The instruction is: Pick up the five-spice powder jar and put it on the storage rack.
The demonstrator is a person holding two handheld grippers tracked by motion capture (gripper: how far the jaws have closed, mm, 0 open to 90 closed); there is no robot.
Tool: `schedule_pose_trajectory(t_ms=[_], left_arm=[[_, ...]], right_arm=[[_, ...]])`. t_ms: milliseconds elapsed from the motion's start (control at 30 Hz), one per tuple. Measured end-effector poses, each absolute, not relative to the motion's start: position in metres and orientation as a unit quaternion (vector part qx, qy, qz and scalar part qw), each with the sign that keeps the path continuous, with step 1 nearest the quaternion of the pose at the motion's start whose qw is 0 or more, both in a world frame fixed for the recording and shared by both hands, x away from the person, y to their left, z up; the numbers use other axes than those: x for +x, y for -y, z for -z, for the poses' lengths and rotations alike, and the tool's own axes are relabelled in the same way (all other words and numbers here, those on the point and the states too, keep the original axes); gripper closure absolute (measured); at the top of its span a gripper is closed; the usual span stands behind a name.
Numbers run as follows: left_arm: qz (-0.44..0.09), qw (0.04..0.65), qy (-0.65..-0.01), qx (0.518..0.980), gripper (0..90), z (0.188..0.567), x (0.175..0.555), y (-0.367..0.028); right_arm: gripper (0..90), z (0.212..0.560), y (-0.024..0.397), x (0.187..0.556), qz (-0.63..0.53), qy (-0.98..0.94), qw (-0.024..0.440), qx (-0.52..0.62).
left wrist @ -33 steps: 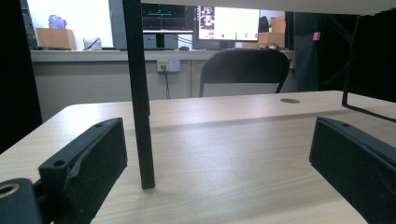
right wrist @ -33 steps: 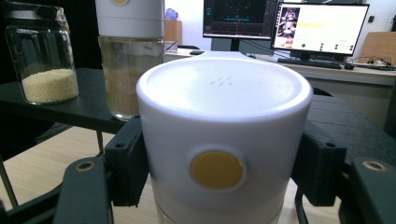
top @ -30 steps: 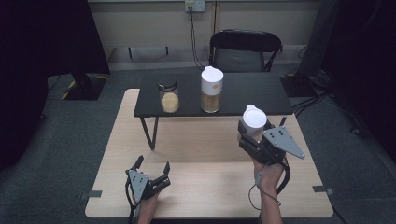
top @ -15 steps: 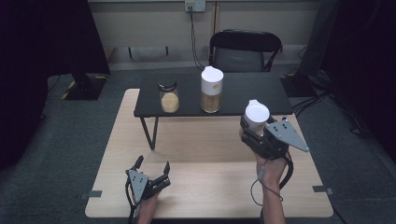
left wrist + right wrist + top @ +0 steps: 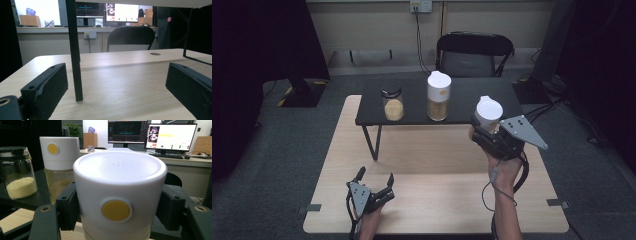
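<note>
Nearest the person, on the pale wood-grain desk (image 5: 437, 200), the left claw (image 5: 374, 186) rests with its jaws spread wide and nothing between them. Further up on the right, the right claw (image 5: 484, 134) pinches a white-lidded canister (image 5: 488, 112) from both sides, just below the lid, and holds it in the air off the desk, beside the right end of the low black shelf (image 5: 477, 97). As I judge it, the step is carrying the canister to that shelf. To do it well, keep it upright, bring its base clear above the shelf's edge, and set it down well apart from the tall canister (image 5: 438, 96). Its lid is smooth, matte plastic, round, with a yellow dot (image 5: 116, 210); the body is clear. Farther left, a glass jar (image 5: 392, 102) holds pale grain.
</note>
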State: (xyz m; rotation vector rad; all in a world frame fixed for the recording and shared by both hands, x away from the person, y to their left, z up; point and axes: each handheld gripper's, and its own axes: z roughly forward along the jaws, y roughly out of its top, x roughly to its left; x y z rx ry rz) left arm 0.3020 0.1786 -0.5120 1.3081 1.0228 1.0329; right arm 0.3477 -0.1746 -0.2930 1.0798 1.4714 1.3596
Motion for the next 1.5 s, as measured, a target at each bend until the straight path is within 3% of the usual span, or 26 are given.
schedule_pose_trajectory(t_ms=[700, 1500], left_arm=[[-0.438, 0.559, -0.434, 0.555, 3.6, 0.512, 0.302, -0.179], [-0.437, 0.56, -0.433, 0.556, 3.6, 0.512, 0.302, -0.179]], right_arm=[[30.2, 0.264, 0.173, 0.381, -0.533, -0.598, 0.41, 0.437], [30.2, 0.257, 0.169, 0.422, -0.516, -0.608, 0.409, 0.444]])
